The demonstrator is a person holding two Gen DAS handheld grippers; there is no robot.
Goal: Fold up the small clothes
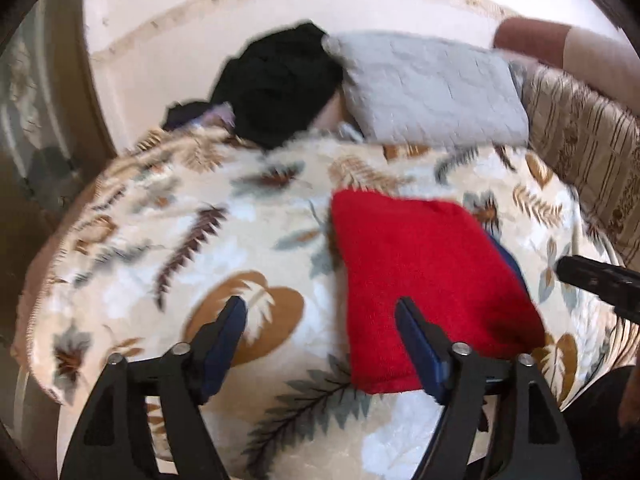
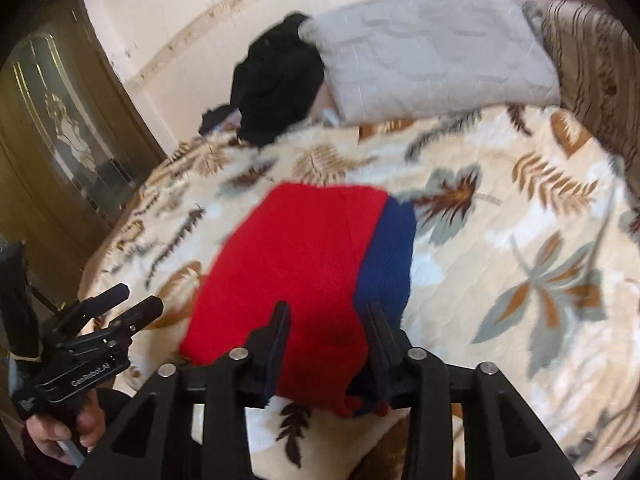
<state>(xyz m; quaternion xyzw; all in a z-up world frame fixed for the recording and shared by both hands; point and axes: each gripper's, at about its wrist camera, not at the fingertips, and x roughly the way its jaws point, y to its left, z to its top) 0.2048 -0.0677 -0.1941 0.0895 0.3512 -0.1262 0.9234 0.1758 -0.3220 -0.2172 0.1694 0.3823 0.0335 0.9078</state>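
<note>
Bedroom, leaf-print blanket (image 2: 500, 240) over bed, grey pillow (image 2: 432, 52) and black clothes (image 2: 276, 80) far by cream wall (image 1: 168, 8), brown door (image 2: 52, 120) left, folded red-and-blue knit garment (image 2: 304, 256) centre-near, left gripper (image 1: 320, 316) spread wide, empty, right gripper (image 2: 326, 312) parted, straddling garment's near edge.

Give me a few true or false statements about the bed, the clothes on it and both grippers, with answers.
1. The red and navy knitted garment lies folded on the leaf-patterned fleece blanket. True.
2. The left gripper is shut on the garment. False: it is open and holds nothing.
3. A black crumpled garment lies left of the grey quilted pillow. True.
4. The right gripper hangs beyond the pillow. False: it is at the garment's near edge, open.
</note>
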